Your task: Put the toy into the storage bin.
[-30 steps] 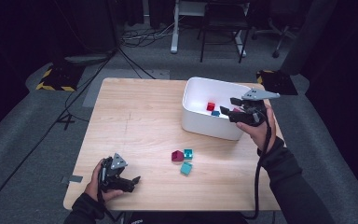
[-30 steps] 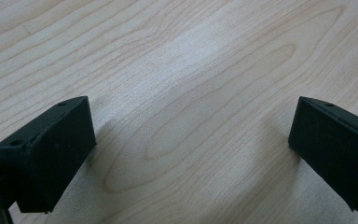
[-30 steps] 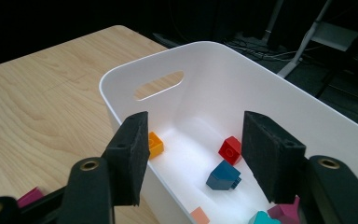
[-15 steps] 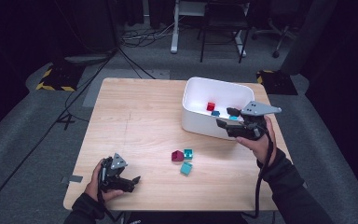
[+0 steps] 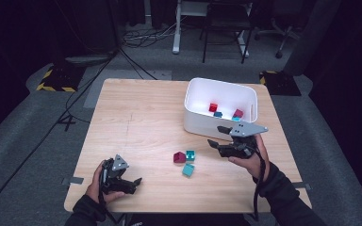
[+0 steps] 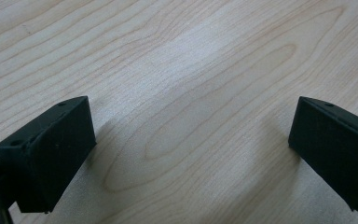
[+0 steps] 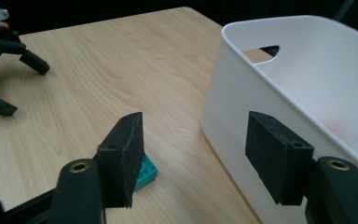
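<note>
The person wears dark, near-black long sleeves point(image 5: 283, 195) whose cuffs end at the wrists. Each hand carries a matt black two-jaw handheld gripper. The right gripper point(image 5: 219, 135) bears a flat grey three-cornered metal plate point(image 5: 246, 129) on top, and a thin black cable point(image 5: 260, 181) trails from it along the forearm. The left gripper point(image 5: 134, 181) has a smaller grey three-cornered plate point(image 5: 119, 163). In the right gripper view its jaws are blocky black pads with a rough, grainy surface, mounted on smooth rounded black arms, each with a brass-coloured screw hole point(image 7: 79, 166). In the left gripper view the black pads point(image 6: 51, 149) show small round holes near their corners.
</note>
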